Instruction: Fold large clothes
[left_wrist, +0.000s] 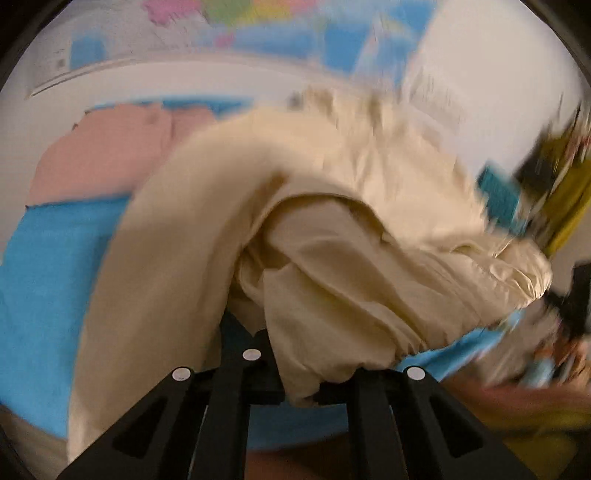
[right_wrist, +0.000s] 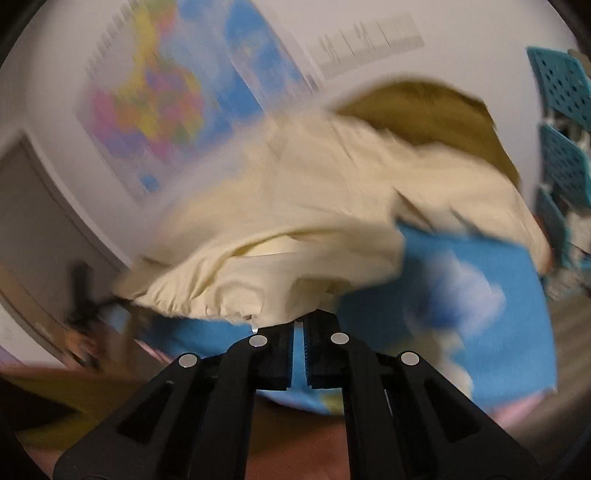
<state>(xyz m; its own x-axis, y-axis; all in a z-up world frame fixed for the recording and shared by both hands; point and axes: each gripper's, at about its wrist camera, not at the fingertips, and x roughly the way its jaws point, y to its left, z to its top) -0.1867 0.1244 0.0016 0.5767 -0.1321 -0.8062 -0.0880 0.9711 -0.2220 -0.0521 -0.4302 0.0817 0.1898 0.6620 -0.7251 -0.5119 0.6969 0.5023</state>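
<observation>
**Two grippers pinching one cream garment**

Your left gripper (left_wrist: 295, 363) has its jaws clamped on a fold of the cream garment (left_wrist: 332, 221), which drapes up and away over the blue sheet (left_wrist: 48, 277). Your right gripper (right_wrist: 299, 326) is closed too, with the garment's hem caught at its fingertips, cloth bunched just ahead.

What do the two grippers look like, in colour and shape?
Both the left gripper and the right gripper are matte black plastic. Each has angular linkage arms with long cut-out slots and round silver pivot pins. The right gripper's fingers carry ribbed black pads. No cables, markings or sleeves show.
</observation>
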